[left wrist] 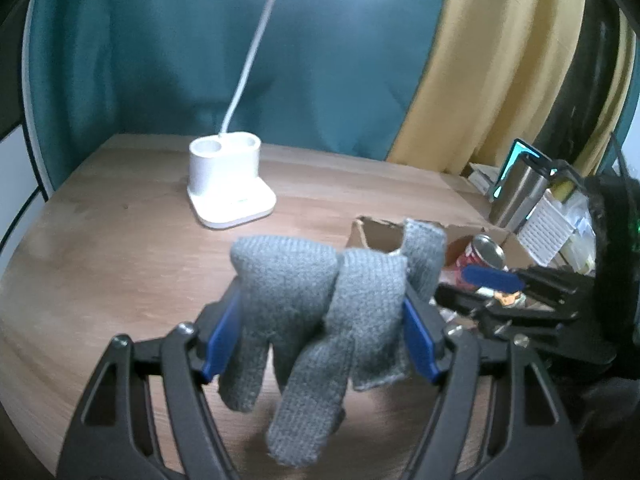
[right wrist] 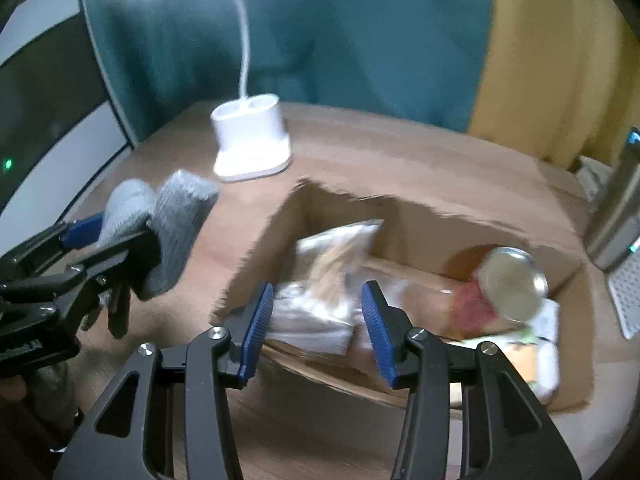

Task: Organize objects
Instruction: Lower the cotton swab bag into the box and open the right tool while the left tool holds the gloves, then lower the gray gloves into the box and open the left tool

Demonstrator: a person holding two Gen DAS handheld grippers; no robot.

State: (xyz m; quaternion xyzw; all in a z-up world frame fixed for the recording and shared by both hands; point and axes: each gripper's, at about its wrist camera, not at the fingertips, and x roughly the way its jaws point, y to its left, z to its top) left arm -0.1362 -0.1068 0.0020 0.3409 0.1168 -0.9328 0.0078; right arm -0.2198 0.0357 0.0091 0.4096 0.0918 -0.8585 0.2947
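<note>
My left gripper (left wrist: 320, 312) is shut on a grey knitted glove (left wrist: 320, 312) and holds it above the wooden table (left wrist: 100, 264), left of the cardboard box (left wrist: 378, 234). The glove's fingers hang down. The right wrist view shows the glove (right wrist: 172, 220) in the left gripper (right wrist: 116, 228) at the left. My right gripper (right wrist: 318, 300) is open and empty, above the near edge of the open box (right wrist: 420, 216). In the box lie a clear plastic bag (right wrist: 320, 280), a red can with a metal lid (right wrist: 508, 284) and some packets.
A white desk lamp base (left wrist: 228, 188) with a bent neck stands at the back of the table. A steel flask (left wrist: 520, 188) and a white keyboard (left wrist: 544, 232) stand right of the box. Teal and yellow curtains hang behind.
</note>
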